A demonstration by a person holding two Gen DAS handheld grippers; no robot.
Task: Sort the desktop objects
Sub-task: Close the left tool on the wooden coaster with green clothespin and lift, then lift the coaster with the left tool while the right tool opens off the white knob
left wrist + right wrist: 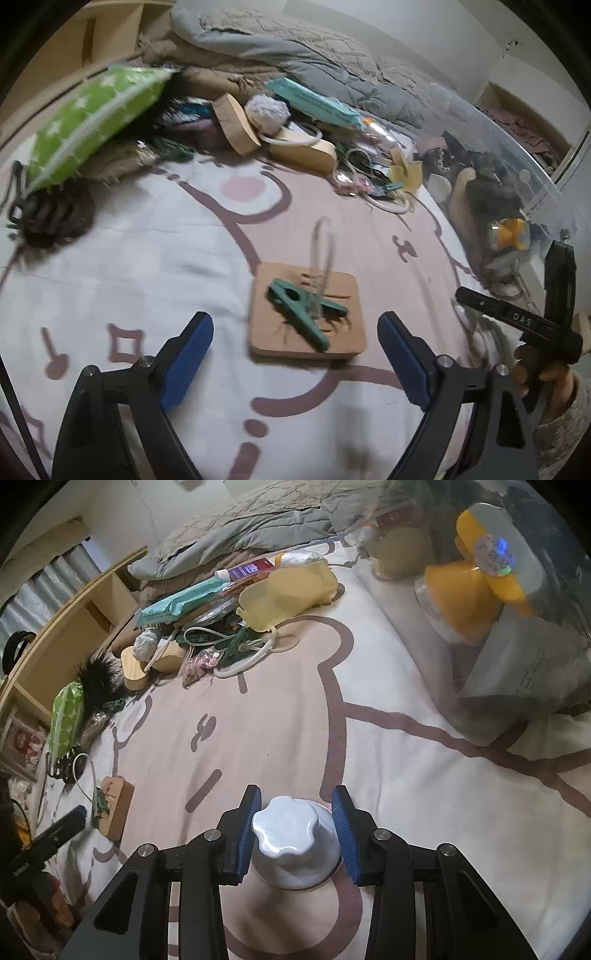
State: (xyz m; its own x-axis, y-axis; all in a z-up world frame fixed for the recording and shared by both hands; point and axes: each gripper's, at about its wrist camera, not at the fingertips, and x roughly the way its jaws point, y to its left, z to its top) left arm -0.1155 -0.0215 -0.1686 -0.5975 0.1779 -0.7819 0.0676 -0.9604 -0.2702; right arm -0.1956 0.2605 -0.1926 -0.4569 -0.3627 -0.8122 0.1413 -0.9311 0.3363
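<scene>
My left gripper (295,354) is open and empty, low over a printed bedsheet. Just beyond its fingers lies a flat wooden block (308,315) with a green clothes peg (304,314) and a clear loop on top. My right gripper (295,834) is shut on a white ceramic dish (293,845), upside down, its blue pads (245,838) against its sides. The wooden block also shows far left in the right wrist view (116,806). The right gripper shows at the right edge of the left wrist view (535,325).
A pile of clutter lies at the back: a teal packet (317,101), wooden pieces (236,123), a yellow plastic tray (288,590), white rings, pegs. A green star-print pouch (92,118) and black fuzzy item lie left. A clear bin (517,609) with an orange-capped item stands right.
</scene>
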